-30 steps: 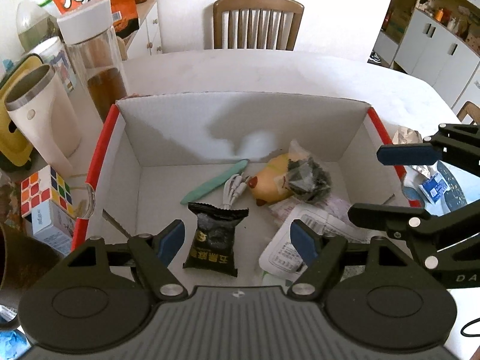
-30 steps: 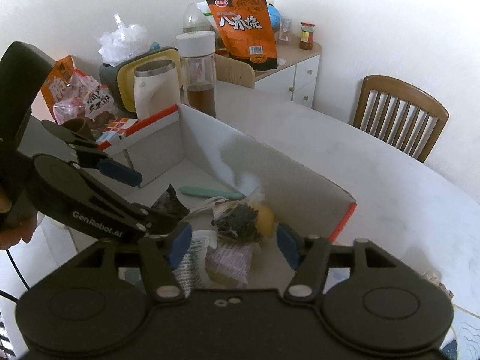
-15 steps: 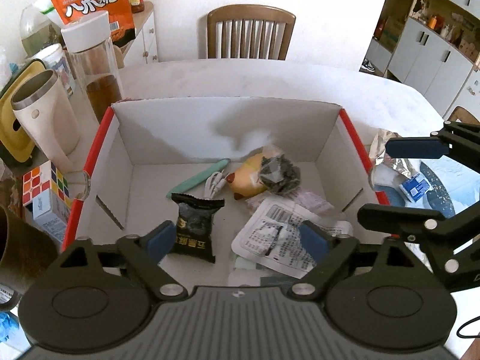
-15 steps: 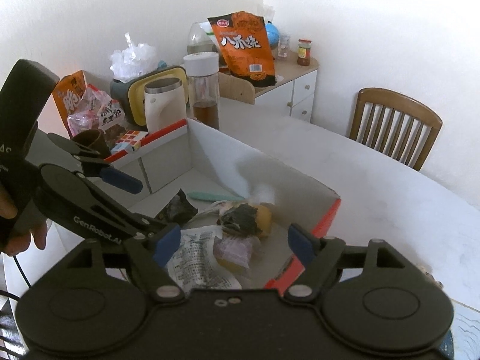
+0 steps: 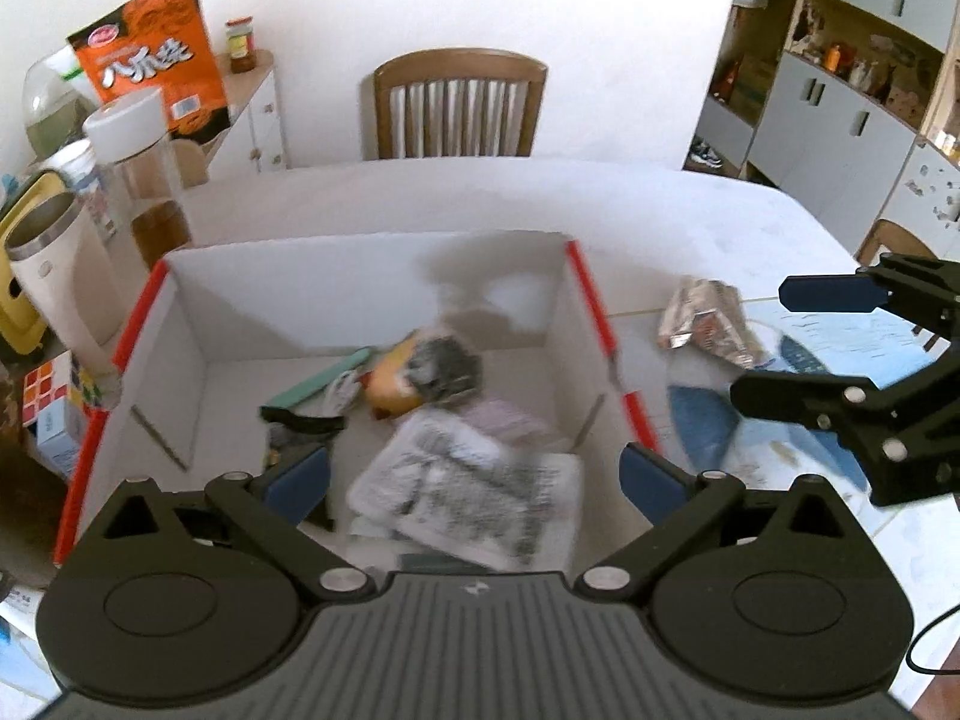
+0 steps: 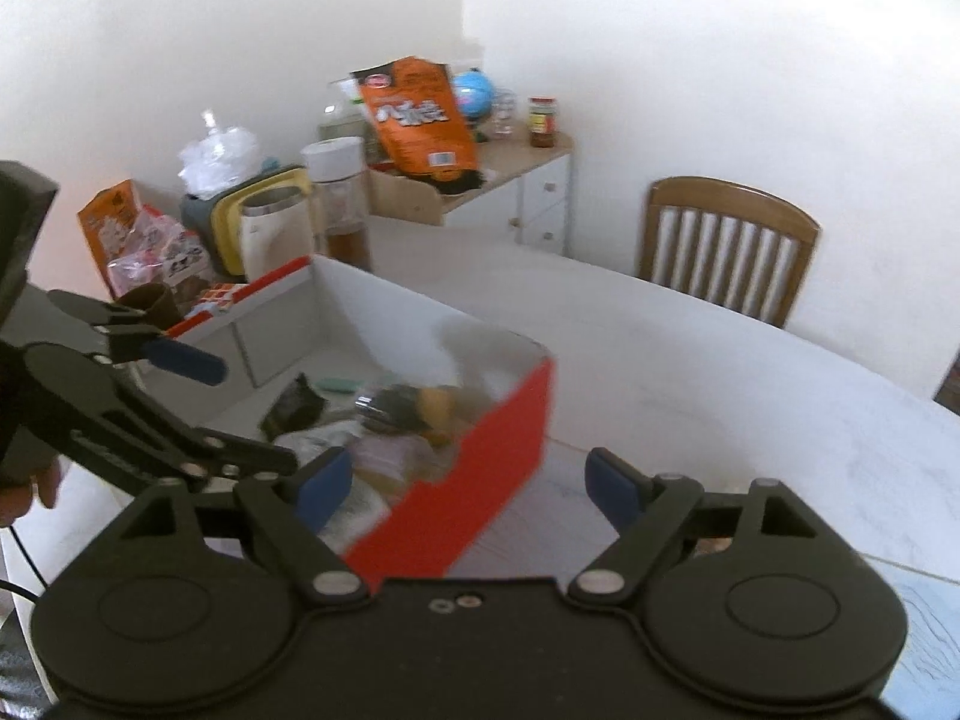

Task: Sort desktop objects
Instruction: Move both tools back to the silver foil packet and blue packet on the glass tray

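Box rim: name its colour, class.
Red rim on a white box; right wrist view shows it best.

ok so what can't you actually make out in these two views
- White printed packet in the box: left wrist view, motion blur makes its text unreadable.
- Box contents under that packet: hidden by it and by the left gripper.
- Crumpled silver wrapper on the table: too small and blurred to identify.
- Box floor in the right wrist view: the red wall and blur hide most of it; the right gripper is empty.

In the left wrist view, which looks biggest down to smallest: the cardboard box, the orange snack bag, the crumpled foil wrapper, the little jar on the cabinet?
1. Cardboard box
2. Orange snack bag
3. Crumpled foil wrapper
4. Jar

The bag and jar stand farther from the camera, so their true sizes are less sure.
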Tool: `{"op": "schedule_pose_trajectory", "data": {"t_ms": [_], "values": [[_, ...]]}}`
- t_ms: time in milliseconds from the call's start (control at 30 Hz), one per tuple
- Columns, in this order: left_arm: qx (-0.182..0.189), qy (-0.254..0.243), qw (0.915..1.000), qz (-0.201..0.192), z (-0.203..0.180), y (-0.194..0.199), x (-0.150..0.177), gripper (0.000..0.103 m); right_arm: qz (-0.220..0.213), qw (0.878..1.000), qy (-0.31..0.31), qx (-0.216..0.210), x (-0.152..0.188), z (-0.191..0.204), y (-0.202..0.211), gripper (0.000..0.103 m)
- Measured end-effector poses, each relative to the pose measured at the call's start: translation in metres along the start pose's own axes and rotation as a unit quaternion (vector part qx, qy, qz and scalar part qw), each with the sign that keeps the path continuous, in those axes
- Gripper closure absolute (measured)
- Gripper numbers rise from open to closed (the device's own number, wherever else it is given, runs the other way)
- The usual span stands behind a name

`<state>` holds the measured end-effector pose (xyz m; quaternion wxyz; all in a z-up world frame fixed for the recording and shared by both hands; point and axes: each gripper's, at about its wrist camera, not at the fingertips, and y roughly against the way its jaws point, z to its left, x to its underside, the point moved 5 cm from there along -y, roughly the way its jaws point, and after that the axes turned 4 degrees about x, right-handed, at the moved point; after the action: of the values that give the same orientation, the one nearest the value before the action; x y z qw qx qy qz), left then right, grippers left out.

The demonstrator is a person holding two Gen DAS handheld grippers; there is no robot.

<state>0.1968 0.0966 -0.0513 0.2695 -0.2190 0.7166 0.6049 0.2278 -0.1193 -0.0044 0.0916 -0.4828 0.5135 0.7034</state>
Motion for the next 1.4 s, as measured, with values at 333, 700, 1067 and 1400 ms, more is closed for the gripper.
{"op": "schedule_pose_trajectory", "data": {"t_ms": [333, 700, 1067, 1400], "values": [[0.031, -0.021, 0.9992, -0.012, -0.06, -0.006, -0.007, 0.0, 0.005, 0.998, -0.039, 0.053, 0.034, -0.069, 0.028, 0.017], [0.06, -0.049, 0.9969, -0.012, -0.115, -0.032, -0.027, 0.0, 0.021, 0.995, -0.058, 0.083, 0.07, -0.109, 0.036, 0.017], [0.072, -0.076, 0.9945, -0.003, -0.162, -0.081, -0.051, 0.0, 0.049, 0.993, -0.082, 0.075, 0.099, -0.133, 0.016, 0.017], [0.078, -0.073, 0.9941, 0.015, -0.181, -0.131, -0.076, 0.0, 0.06, 0.991, -0.095, 0.076, 0.113, -0.148, -0.014, 0.015]]}}
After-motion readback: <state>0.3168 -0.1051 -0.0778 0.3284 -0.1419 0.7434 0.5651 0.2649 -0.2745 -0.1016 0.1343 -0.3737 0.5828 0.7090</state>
